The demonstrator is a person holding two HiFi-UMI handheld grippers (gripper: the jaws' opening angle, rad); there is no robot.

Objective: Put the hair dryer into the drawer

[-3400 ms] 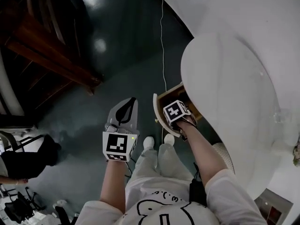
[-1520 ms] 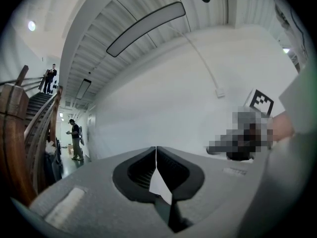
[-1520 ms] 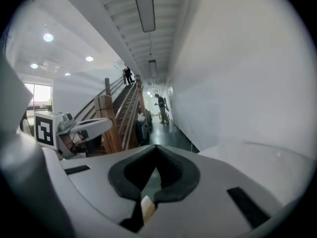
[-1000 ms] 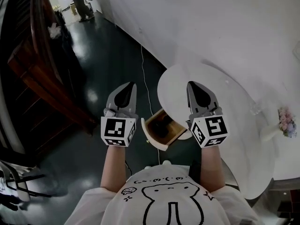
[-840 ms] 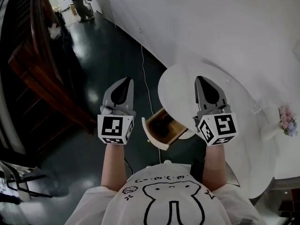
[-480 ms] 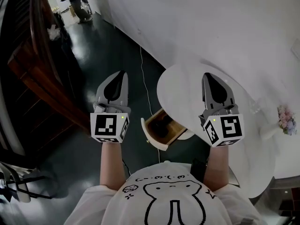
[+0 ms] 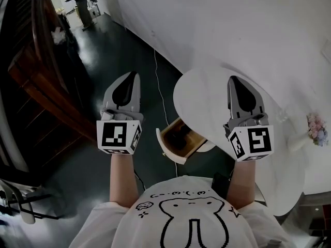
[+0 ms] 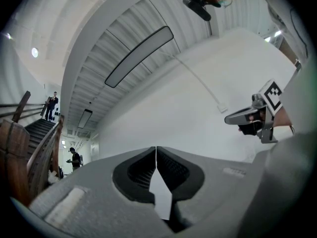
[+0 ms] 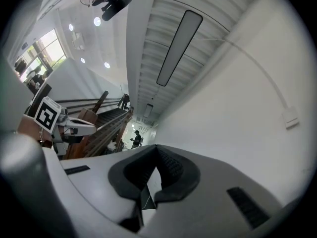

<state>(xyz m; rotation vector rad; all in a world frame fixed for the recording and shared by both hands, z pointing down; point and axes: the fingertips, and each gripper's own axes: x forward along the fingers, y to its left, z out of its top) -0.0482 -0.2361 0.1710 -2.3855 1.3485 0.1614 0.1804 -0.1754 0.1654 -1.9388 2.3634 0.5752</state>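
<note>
Both grippers have risen and spread: left gripper (image 7: pixel 130 80) at 10 o'clock of the open drawer (image 7: pixel 168 150) holding the hair dryer (image 7: pixel 182 134), right gripper (image 7: pixel 238 84) at 2 o'clock; jaws closed, empty.

1. The left tongs (image 7: pixel 133 75) and the right tongs (image 7: pixel 234 79) look like smooth grey plastic, dull and not shiny.
2. Their pads (image 8: pixel 139 171) are black and ribbed, like rubber.
3. The drawer (image 7: pixel 164 148) is wood, pale on the front and warm brown inside.
4. The hair dryer (image 7: pixel 182 134) looks dark and dull. What it is made of cannot be told.
5. The bench (image 7: pixel 207 97) is white, smooth and a little shiny.
6. The floor (image 7: pixel 124 50) is dark and very glossy, with lights shining in it.
7. The stair rail (image 7: pixel 41 71) is dark brown polished wood.
8. The shirt (image 7: pixel 155 226) is soft white cloth.
9. The wall (image 7: pixel 232 19) is white and matt.
</note>
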